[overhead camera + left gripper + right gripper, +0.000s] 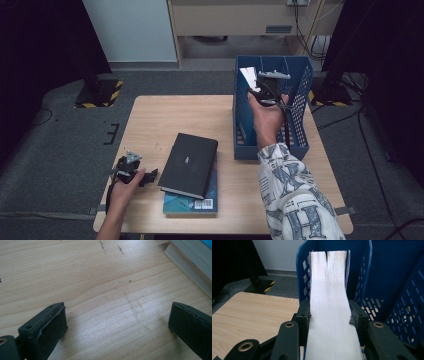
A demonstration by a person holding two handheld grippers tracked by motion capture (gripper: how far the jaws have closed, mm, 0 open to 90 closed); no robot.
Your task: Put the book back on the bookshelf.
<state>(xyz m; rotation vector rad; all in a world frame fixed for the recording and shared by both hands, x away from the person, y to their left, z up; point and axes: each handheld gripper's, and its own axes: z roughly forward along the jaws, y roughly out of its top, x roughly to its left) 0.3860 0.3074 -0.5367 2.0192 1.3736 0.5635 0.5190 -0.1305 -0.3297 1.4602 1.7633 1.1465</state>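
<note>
A black book (189, 164) is stacked askew on a teal book (192, 202) near the front edge of the wooden worktop (165, 115). 2 yellow-and-black striped stand bases (99, 93) are seen on the grey floor beyond.

Pale matt wooden table top (100, 290) is being shown with fine grain, faint scuffs and a soft sheen. Matt black, slightly rough rubber-like pads (50, 325) are being seen on the left gripper (117, 325). Dull white paper page edges of a thick book (329, 302) are being pressed by the right gripper (329, 315). Smooth, perforated blue plastic crate (402, 310) is being lit softly. A matt black hardcover book (190, 162) is being seen on a glossy teal paperback (192, 202).
</note>
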